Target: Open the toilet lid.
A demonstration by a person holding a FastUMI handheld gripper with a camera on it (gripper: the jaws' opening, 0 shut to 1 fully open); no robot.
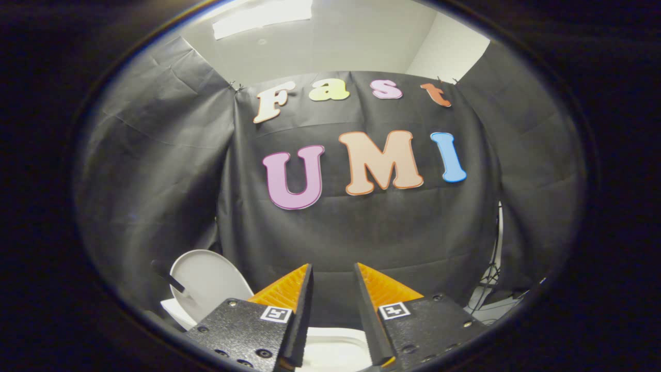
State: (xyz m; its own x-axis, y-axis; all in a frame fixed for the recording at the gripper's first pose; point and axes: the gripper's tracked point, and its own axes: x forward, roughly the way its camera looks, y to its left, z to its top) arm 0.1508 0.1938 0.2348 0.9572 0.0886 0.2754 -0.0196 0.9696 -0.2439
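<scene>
With my gripper (333, 274) released, fingers apart on nothing, the lid (206, 281) stands upright left of them above the toilet rim (335, 349) below, so I judge the opening done and need only draw clear.

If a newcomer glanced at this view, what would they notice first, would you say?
The gripper stands out first, its fingers apart with nothing between them, aimed at the black cloth wall. Beside the fingers, a white toilet lid stands raised, and a white toilet part shows low between them.
</scene>
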